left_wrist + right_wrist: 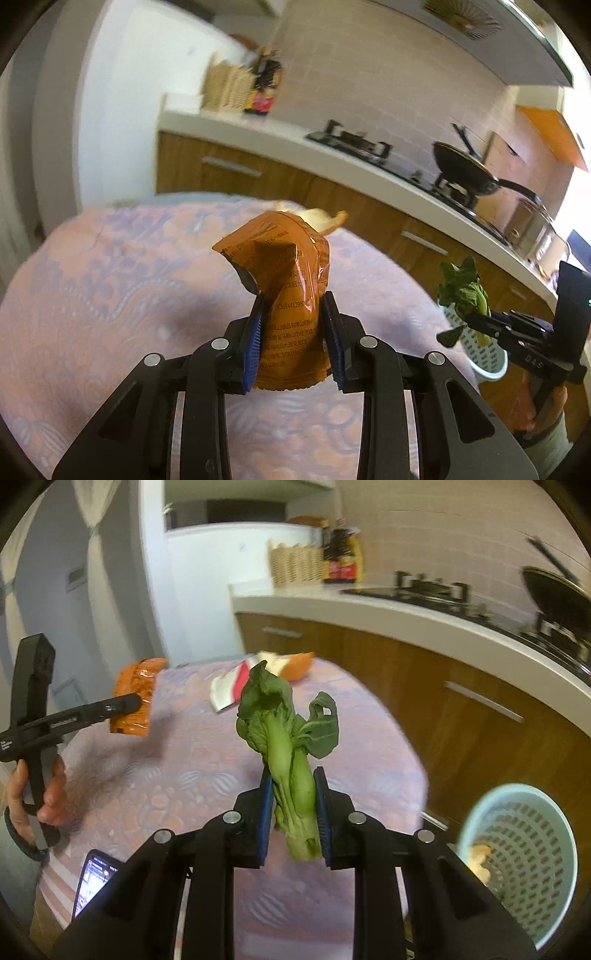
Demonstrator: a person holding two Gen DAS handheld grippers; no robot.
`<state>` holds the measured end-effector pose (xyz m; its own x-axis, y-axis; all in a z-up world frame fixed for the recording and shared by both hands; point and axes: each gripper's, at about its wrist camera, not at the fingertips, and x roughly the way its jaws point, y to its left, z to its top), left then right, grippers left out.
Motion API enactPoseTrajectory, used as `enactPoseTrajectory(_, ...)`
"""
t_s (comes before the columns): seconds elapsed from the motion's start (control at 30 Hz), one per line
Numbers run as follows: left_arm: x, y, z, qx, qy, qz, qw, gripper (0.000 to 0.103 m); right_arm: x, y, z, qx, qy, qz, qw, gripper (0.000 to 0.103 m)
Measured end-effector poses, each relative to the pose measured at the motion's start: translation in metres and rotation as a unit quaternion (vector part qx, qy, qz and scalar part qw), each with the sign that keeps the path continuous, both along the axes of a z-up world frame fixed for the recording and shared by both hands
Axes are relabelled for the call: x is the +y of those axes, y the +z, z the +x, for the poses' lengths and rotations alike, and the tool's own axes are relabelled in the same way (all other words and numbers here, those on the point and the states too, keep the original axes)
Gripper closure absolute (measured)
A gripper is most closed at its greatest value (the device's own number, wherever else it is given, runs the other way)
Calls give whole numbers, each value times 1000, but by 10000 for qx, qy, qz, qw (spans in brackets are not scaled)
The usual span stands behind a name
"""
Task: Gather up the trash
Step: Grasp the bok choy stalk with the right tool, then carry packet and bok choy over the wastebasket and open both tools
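My left gripper is shut on an orange snack wrapper, held upright above the patterned tablecloth; the right wrist view shows the same wrapper at the left. My right gripper is shut on a limp green bok choy, stalk down between the blue pads. In the left wrist view the bok choy hangs in front of the pale blue perforated basket. That basket sits at the lower right with a pale scrap inside.
A red-and-white wrapper and a bread piece lie at the table's far end. A phone rests at the near left edge. Wooden cabinets, a white counter, a stove and a black pan run behind.
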<state>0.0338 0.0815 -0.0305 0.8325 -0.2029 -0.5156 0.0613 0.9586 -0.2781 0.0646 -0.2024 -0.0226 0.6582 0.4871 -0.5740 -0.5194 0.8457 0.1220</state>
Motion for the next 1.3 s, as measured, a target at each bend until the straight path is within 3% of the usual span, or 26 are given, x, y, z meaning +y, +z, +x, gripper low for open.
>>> enactPoseTrajectory(0.27, -73, 55, 15, -212, -696, 585, 9956, 74, -102, 4, -1, -50, -1113, 434, 9928, 84)
enactPoseTrajectory(0.47, -144, 71, 43, -66, -1322, 924, 9869, 74, -173, -7, 6, 53, -1786, 826, 9804, 84)
enactPoseTrajectory(0.6, -208, 69, 65, 111, -1852, 1353, 9733, 74, -214, -21, 8, 139, -2126, 1052, 9713, 84)
enactPoseTrajectory(0.83, -312, 56, 85, 112, -2598, 2179, 9407, 74, -262, -48, 10, 459, -2656, 1313, 9540, 84)
enactPoseTrajectory(1.0, -362, 43, 99, 330, -3074, 2166, 9260, 74, -287, -61, 8, 622, -2982, 1369, 9426, 84)
enactPoseTrajectory(1.17, -406, 17, 118, 843, -3362, 2285, 9098, 74, -295, -65, 9, 638, -3185, 1191, 9382, 84)
enactPoseTrajectory(1.3, -422, 1, 130, 1102, -3436, 2269, 9046, 74, -295, -69, 13, 794, -3279, 1075, 9352, 84)
